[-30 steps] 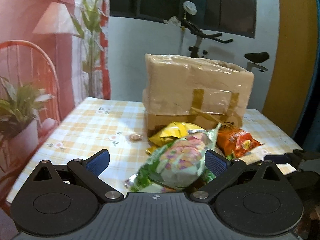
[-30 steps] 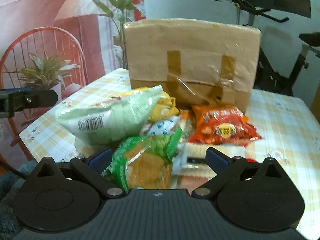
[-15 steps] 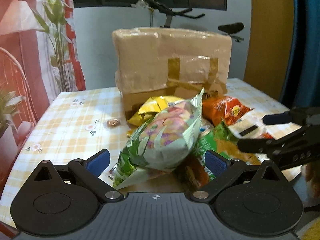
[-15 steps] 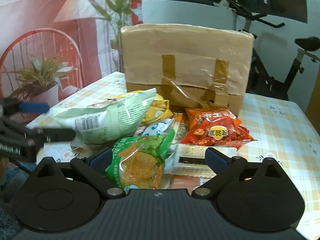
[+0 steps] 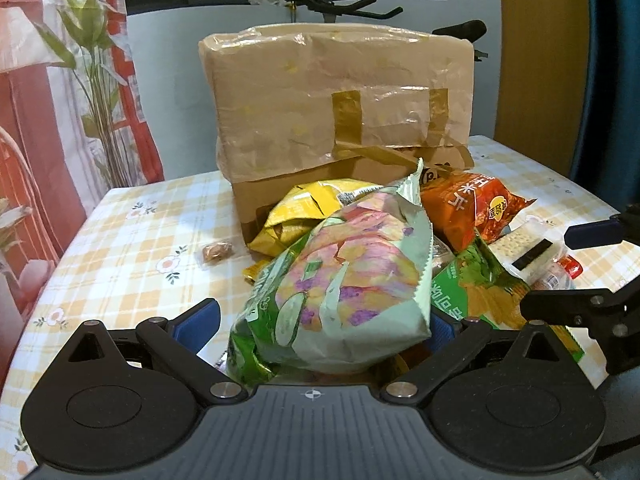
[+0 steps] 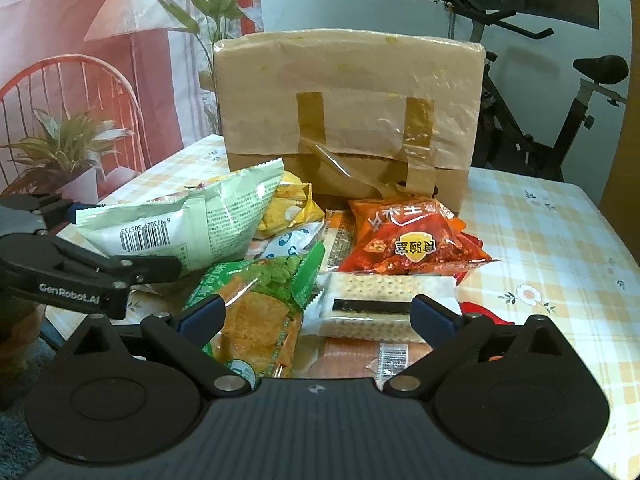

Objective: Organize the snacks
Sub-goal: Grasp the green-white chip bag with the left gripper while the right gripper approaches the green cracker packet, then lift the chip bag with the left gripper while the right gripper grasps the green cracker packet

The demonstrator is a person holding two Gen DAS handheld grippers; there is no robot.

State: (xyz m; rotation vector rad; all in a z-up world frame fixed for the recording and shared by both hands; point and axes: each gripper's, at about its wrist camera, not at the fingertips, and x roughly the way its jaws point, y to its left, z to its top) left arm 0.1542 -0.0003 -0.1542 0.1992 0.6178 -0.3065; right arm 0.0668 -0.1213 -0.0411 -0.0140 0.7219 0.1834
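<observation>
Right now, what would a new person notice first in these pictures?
The big taped cardboard box stands at the back of the checked table. A heap of snack bags lies before it, with a pale green bag between the open left tool's fingers and an orange bag on the right.

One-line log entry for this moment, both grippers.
left gripper: open, fingers around pale green chip bag | right gripper: open, over green snack bag and cracker pack | taped cardboard box: behind pile
</observation>
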